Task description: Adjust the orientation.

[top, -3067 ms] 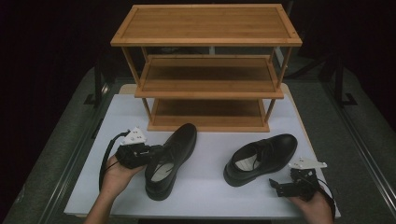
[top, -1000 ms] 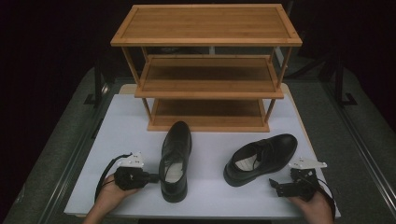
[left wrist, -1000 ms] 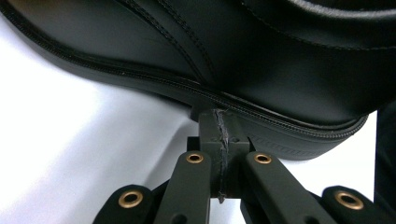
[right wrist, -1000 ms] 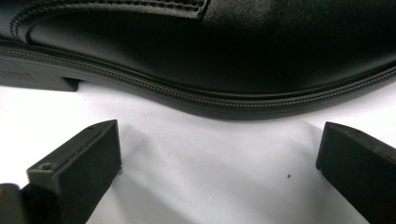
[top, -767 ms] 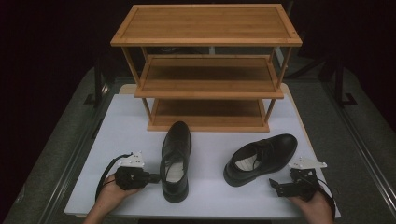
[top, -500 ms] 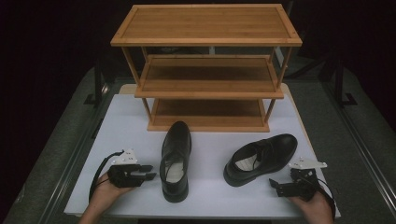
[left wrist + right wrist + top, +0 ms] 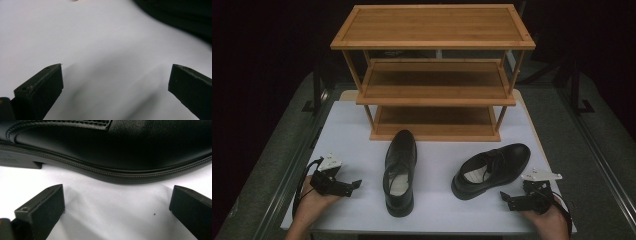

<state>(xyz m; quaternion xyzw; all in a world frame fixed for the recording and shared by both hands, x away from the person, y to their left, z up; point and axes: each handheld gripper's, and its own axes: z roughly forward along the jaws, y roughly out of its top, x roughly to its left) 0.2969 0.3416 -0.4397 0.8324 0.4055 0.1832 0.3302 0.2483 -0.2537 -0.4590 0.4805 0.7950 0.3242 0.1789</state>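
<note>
We see two black shoes on the white table (image 7: 347, 125), in front of a three-shelf wooden rack (image 7: 434, 75). The left shoe (image 7: 400, 170) stands straight, toe toward the rack's bottom shelf, heel toward us. The right shoe (image 7: 490, 169) lies at an angle, toe pointing right and away.

Left gripper (image 7: 354, 185) rests low on the table just left of the left shoe, apart from it; in the left gripper view its jaws stand wide apart with bare table between them, holding nothing.

Right gripper (image 7: 505, 199) sits near the right shoe's heel. In the right gripper view its jaws gape wide, empty, the shoe's sole edge (image 7: 112, 173) just beyond them.
</note>
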